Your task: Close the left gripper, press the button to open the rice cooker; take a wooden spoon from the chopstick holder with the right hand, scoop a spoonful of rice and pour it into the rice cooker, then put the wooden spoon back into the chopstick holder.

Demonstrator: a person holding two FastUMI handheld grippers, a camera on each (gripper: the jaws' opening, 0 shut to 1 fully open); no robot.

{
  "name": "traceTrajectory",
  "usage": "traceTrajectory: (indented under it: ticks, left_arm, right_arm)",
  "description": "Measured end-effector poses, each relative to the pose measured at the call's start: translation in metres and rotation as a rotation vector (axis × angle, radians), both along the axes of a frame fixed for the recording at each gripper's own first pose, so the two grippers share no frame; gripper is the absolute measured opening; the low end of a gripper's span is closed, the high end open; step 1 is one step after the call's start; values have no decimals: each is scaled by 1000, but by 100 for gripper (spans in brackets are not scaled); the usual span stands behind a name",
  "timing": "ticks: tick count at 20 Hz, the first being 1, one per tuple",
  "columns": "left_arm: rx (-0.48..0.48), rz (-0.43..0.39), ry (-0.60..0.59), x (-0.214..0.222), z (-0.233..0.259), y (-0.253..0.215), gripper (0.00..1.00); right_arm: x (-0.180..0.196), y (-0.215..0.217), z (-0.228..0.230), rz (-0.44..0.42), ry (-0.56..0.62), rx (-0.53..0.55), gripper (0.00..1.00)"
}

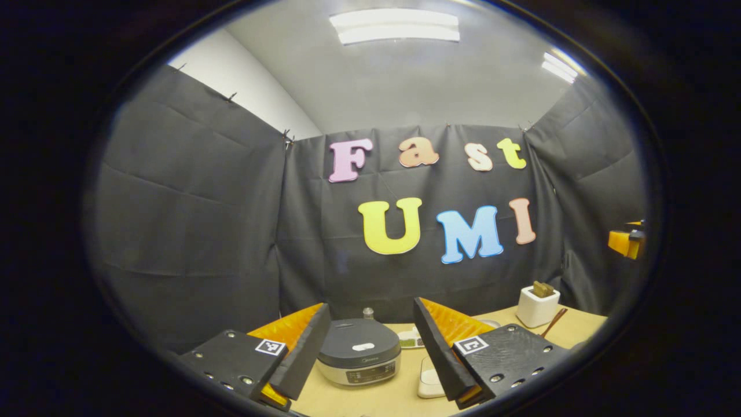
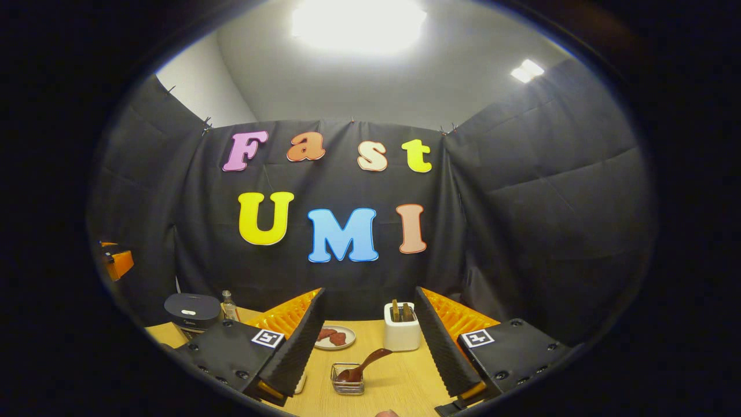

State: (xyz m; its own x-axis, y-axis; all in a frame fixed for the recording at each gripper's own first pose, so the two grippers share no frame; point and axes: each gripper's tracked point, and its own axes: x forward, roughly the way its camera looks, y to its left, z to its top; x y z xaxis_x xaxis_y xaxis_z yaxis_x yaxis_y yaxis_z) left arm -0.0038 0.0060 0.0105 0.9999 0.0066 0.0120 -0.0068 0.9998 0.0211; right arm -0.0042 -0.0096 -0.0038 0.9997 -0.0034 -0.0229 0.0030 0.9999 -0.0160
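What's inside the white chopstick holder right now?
In the right gripper view, brown wooden pieces stick up out of the white chopstick holder. Its walls hide everything lower down, so what they are is unclear.

My left hand-held gripper (image 1: pixel 367 353) hides the left flank of the rice cooker (image 1: pixel 359 350) behind one finger, and the other finger covers part of a small white container (image 1: pixel 430 382) on the bench (image 1: pixel 382 399). In the right gripper view, my right hand-held gripper (image 2: pixel 367 353) cuts off the rice cooker's base. The dark pieces on the plate (image 2: pixel 334 337) are too small to identify. What stands in the chopstick holder (image 2: pixel 402 334) I cannot make out.
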Motion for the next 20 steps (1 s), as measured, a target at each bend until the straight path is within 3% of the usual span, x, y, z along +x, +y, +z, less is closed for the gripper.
traceTrajectory:
  ticks: [20]
  left_arm:
    - [-1, 30, 16, 3, 3, -19, 90]
  right_arm:
    - [10, -25, -6, 25, 7, 2, 95]
